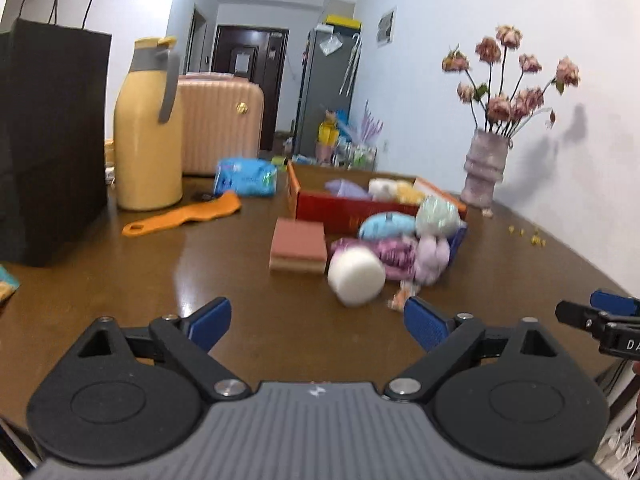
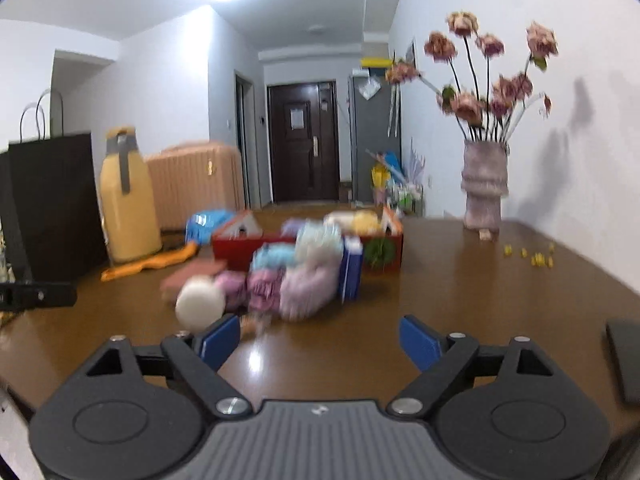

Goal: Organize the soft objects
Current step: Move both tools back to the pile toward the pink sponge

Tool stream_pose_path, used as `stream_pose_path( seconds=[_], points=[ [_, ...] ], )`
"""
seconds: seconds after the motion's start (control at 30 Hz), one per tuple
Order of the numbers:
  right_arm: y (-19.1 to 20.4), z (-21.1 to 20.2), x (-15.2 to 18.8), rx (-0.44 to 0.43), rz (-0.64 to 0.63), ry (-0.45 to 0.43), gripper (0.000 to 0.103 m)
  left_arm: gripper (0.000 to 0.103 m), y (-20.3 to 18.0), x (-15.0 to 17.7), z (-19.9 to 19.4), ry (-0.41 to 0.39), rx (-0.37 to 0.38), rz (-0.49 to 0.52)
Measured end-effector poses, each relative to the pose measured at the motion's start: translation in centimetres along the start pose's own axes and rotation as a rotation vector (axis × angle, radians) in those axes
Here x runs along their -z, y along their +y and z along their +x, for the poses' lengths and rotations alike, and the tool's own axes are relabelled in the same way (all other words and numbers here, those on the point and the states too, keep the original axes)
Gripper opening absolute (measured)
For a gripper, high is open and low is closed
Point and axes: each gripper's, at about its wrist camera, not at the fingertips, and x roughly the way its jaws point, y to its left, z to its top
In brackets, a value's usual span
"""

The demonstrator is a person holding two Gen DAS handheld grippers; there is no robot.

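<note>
Brown polished surface (image 1: 120,280) carries a soft pile heaped mid-frame before the red box (image 1: 340,206), awaiting sorting; left gripper (image 1: 318,320) and right gripper (image 2: 320,340) jaws gape wide, empty.

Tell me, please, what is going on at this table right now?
A person is sorting soft objects with two handheld grippers. Both the left gripper and the right gripper are open and empty, short of a pile of soft items on the brown table. A white foam cylinder lies nearest. Some soft things already sit in the red box behind.
</note>
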Motion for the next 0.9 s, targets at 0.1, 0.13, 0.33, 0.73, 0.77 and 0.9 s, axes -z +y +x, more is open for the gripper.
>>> stream_pose_path(
  seconds=[0.1, 0.13, 0.33, 0.73, 0.77, 0.9],
  points=[
    [0.7, -0.4, 0.4, -0.040, -0.039, 0.018, 0.085, 0.095, 0.3, 0.3, -0.2, -0.005, -0.003, -0.002],
    [0.9, -0.5, 0.5, -0.040, -0.046, 0.017, 0.085, 0.095, 0.5, 0.2, -0.1, -0.007, -0.004, -0.011],
    [1.2, 0.1, -0.6, -0.069, -0.023, 0.009, 0.085, 0.095, 1.3, -0.2, 1.1, -0.003, -0.009, -0.028],
    [5.0, 12.6, -8.1, -0.305, -0.081, 0.072, 0.070, 0.084, 5.0, -3.5, 10.6, 0.028, -0.008, -0.182],
    [5.5, 14.6, -8.8, -0.318, -0.081, 0.088, 0.067, 0.082, 5.6, -3.9, 11.8, 0.032, -0.008, -0.207],
    [7.7, 23.3, -10.9, -0.348, -0.044, 0.189, 0.063, 0.073, 7.8, -4.8, 16.4, 0.100, 0.039, -0.358]
  ],
)
